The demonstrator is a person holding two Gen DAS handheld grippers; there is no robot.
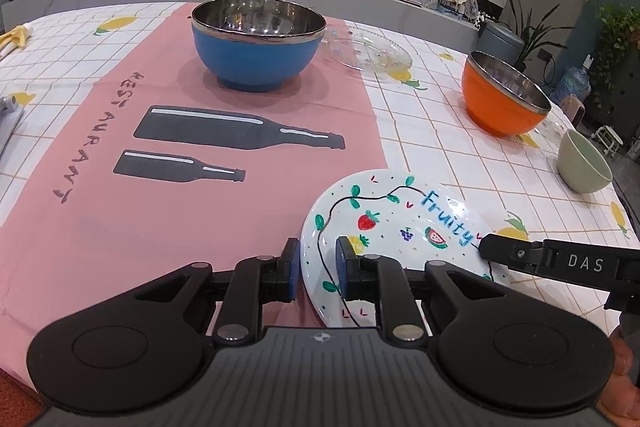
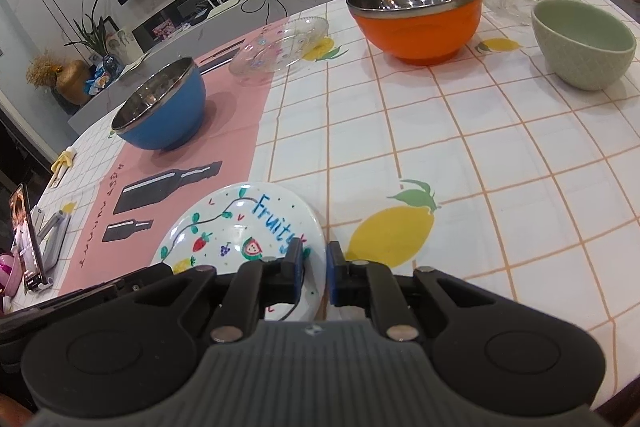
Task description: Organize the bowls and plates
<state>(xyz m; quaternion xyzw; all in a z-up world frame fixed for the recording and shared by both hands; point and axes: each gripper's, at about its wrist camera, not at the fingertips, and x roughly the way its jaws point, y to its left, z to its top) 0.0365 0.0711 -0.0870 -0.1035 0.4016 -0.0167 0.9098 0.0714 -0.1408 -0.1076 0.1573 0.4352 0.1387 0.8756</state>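
Fruity plate [image 1: 400, 227] rim, both hand-held grippers clamped

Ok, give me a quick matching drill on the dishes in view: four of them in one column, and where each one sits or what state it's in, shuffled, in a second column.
Things:
1. blue bowl
2. orange bowl
3. green bowl
4. Fruity plate

Places or states:
A. on the checked cloth, steel-lined, next to the green bowl
B. near edge of the table, its rim between the jaws of both hand-held grippers
C. on the pink mat, above the printed bottles
D. pale and matte inside, farthest right

Pairs: 1-C, 2-A, 3-D, 4-B
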